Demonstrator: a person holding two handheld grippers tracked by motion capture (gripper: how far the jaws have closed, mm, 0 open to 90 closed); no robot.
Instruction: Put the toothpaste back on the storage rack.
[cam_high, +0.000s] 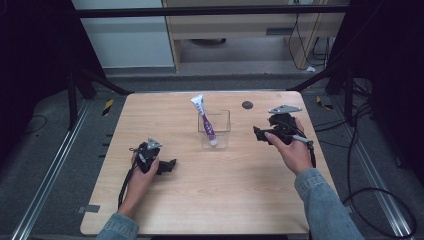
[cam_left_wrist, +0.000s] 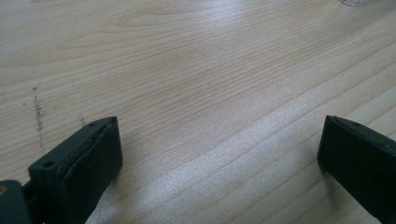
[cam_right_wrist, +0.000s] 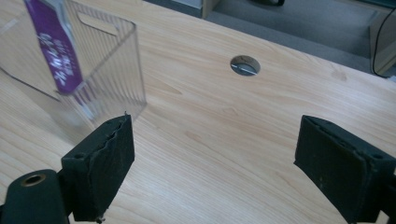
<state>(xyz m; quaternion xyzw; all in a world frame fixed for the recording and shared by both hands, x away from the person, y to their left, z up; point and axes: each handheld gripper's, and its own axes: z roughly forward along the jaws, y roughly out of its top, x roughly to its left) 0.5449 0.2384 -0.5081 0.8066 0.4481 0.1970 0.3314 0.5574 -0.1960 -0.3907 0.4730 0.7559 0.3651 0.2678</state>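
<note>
A clear plastic box (cam_high: 220, 126) stands at the middle of the wooden table (cam_high: 210, 200). A purple and white tube (cam_high: 204, 119) leans inside it, its white end sticking up above the rim. In the right gripper view the box (cam_right_wrist: 112, 70) and the tube (cam_right_wrist: 51, 51) sit at the upper left. My left gripper (cam_high: 170, 165) rests low on the table at the left, open, with bare wood between its jaws (cam_left_wrist: 219, 140). My right gripper (cam_high: 257, 134) is held right of the box, open and holding nothing (cam_right_wrist: 215, 154).
A round dark cable hole (cam_high: 247, 105) lies in the table behind the right gripper, also seen as the hole (cam_right_wrist: 245, 65) in the right gripper view. Black frame bars, cables and a grey floor surround the table.
</note>
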